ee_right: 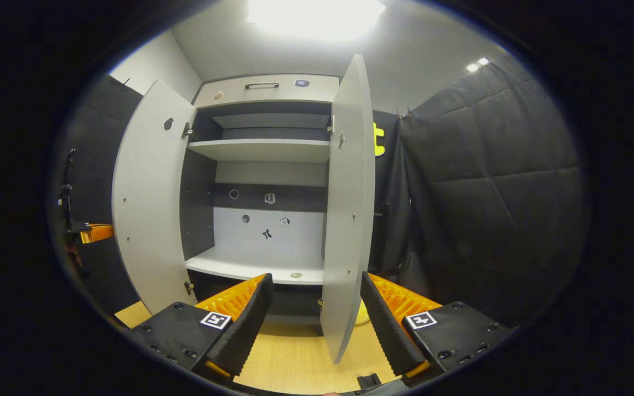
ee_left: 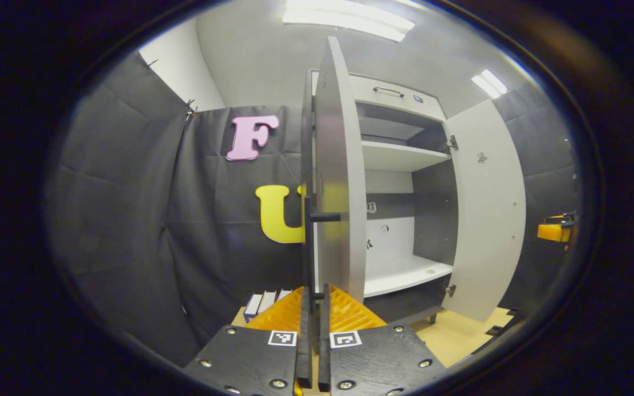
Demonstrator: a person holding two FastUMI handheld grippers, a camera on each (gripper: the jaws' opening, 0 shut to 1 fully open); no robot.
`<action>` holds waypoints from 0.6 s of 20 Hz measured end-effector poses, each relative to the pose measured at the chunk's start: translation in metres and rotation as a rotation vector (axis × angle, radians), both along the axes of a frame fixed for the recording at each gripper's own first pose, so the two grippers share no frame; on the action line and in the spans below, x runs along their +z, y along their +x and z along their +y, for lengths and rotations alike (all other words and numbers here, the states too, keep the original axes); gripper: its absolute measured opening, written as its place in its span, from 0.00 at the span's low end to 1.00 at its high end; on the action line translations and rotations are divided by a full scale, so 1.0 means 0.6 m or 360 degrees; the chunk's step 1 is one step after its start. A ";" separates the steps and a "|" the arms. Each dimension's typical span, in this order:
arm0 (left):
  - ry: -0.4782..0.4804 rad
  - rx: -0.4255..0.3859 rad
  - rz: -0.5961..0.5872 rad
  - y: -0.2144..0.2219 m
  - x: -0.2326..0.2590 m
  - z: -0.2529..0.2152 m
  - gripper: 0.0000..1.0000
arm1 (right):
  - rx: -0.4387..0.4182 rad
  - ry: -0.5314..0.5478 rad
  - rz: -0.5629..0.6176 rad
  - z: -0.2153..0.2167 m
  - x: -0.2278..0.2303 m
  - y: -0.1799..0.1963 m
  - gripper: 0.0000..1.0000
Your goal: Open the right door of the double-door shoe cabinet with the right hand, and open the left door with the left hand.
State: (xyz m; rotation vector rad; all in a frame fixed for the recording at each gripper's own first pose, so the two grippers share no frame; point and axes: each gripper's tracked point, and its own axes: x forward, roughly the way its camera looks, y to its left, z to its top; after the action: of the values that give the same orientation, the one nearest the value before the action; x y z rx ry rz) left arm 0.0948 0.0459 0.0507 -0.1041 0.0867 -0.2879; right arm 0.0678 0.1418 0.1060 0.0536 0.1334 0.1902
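The shoe cabinet (ee_left: 399, 159) stands with both doors swung wide. In the left gripper view the left door (ee_left: 339, 165) is seen edge-on, straight ahead. Its thin black handle (ee_left: 323, 217) runs down between my left gripper's fingers, and my left gripper (ee_left: 313, 294) is shut on it. The right door (ee_left: 487, 209) hangs open farther right, with the other gripper (ee_left: 553, 231) beyond it. In the right gripper view my right gripper (ee_right: 317, 280) is open. The right door's (ee_right: 350, 220) lower edge stands between its fingers (ee_right: 251, 308) without touching them. The left door (ee_right: 152, 203) hangs open at the left.
A drawer (ee_right: 264, 88) with a dark handle tops the cabinet, above two pale shelves (ee_right: 262, 148). The cabinet stands on a wooden floor (ee_right: 295, 357). Black cloth walls (ee_right: 487, 192) close in on both sides. A few book-like items (ee_left: 264, 302) lie by the cloth.
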 end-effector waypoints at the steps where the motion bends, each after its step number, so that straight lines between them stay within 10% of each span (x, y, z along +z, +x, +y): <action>1: 0.0005 0.0034 -0.0005 -0.014 0.005 0.001 0.07 | 0.0016 -0.0007 -0.0003 -0.007 -0.001 -0.001 0.99; 12: 0.0103 0.0269 -0.0046 -0.198 0.054 -0.038 0.08 | 0.0081 -0.0090 -0.0112 -0.097 -0.003 -0.075 0.98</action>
State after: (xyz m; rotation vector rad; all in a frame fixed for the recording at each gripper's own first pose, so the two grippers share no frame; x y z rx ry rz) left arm -0.0239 0.0231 0.0834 -0.0427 0.0582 -0.1174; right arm 0.0229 0.0836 0.1040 -0.0129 0.0698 0.2386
